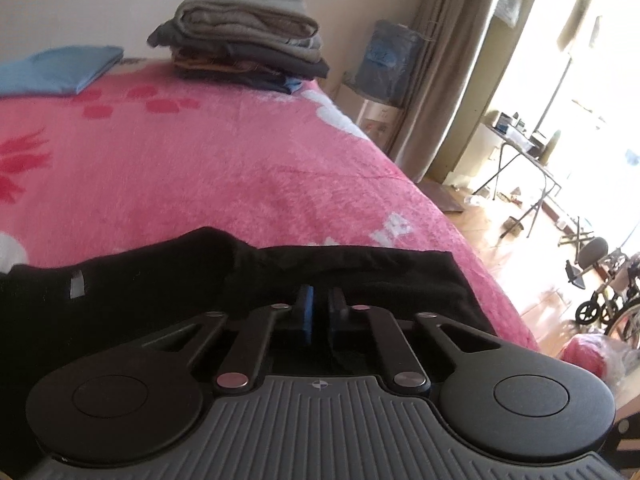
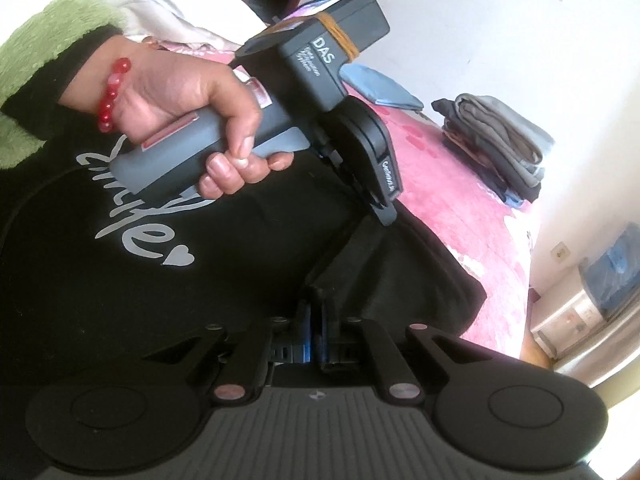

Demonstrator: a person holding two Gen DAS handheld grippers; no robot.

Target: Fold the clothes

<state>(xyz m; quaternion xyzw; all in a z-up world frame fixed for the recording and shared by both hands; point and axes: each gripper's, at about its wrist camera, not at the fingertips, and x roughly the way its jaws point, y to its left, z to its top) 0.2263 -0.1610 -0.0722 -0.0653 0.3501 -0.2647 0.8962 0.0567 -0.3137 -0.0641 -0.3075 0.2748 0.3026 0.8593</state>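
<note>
A black garment (image 1: 120, 292) with silver lettering and a heart (image 2: 140, 236) lies spread on the near part of a pink blanket (image 1: 220, 160). My left gripper (image 1: 320, 300) has its blue-padded jaws together on the garment's far edge. In the right wrist view a hand (image 2: 180, 84) with a red bead bracelet holds that left gripper (image 2: 386, 216), whose tip presses into the cloth. My right gripper (image 2: 317, 312) is shut on a raised ridge of the same black fabric, which runs from it up towards the left gripper.
A stack of folded clothes (image 1: 248, 40) and a folded blue cloth (image 1: 60, 70) sit at the far end of the bed by the wall. Right of the bed are a water dispenser (image 1: 384, 60), a curtain (image 1: 452, 60), a folding table (image 1: 520, 148) and a wheelchair (image 1: 608, 300).
</note>
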